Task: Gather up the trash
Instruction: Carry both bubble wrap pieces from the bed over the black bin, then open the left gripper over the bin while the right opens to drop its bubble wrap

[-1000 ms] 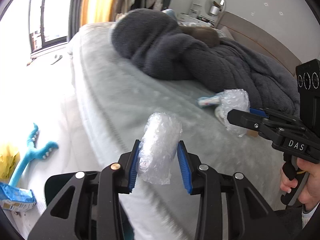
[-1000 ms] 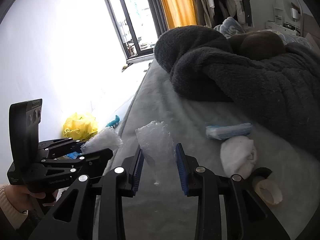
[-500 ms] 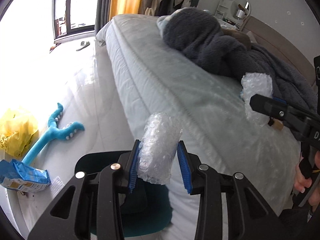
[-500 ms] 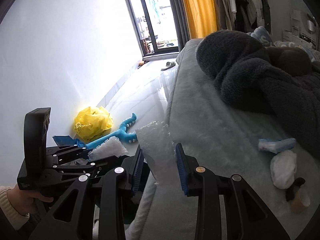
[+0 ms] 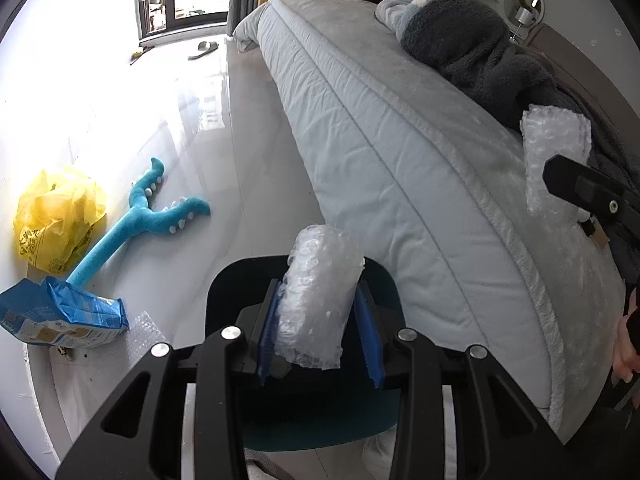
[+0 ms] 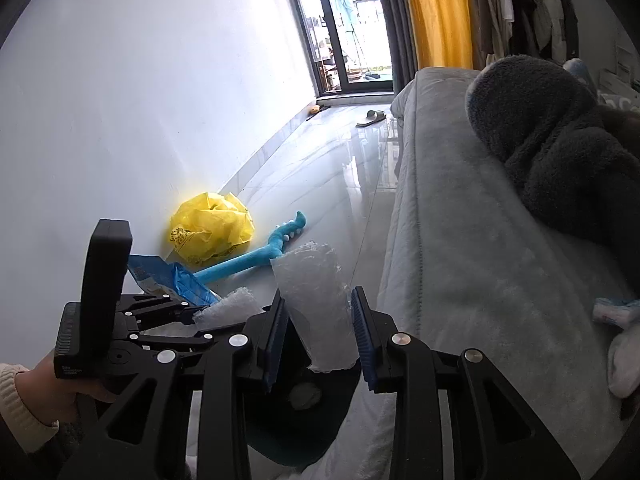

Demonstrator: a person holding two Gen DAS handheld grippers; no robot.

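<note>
Left wrist view. Left gripper (image 5: 318, 322) clamped on a bubble-wrap roll (image 5: 318, 300); blue pads press both its sides, roll standing up out of the jaws. Directly below and behind the jaws: a dark teal bin (image 5: 304, 408), open mouth up, on the floor just beside the bed (image 5: 400, 128). Right gripper (image 5: 592, 196) enters from the right edge over the mattress, with a second bubble-wrap piece (image 5: 554, 148) sticking up from its tip. Dark fleece blanket (image 5: 480, 52) heaped at the far end of the bed. On the floor by the wall: yellow bag (image 5: 56, 216), blue plush toy (image 5: 136, 220), blue packet (image 5: 56, 316), a flat scrap of bubble wrap (image 5: 146, 330) just beside the packet. Slipper (image 5: 203, 49) near the window.

Right wrist view. Right gripper (image 6: 320, 332) closed on its bubble-wrap piece (image 6: 316, 304), pads on both sides, the piece rising above the jaws. Bin (image 6: 304, 412) partly visible under the jaws, at the mattress edge. Left gripper (image 6: 224, 312) low at left, held by a hand (image 6: 64, 388) in a cream cuff, its roll (image 6: 232, 306) showing at the tip. Yellow bag (image 6: 212, 232), toy (image 6: 256, 256) and packet (image 6: 176, 276) beyond on the floor. Bed (image 6: 460, 260) at right, blanket (image 6: 552, 152) on it; a small blue-white packet (image 6: 616, 310) and a white wad (image 6: 626, 358) near the right edge.
</note>
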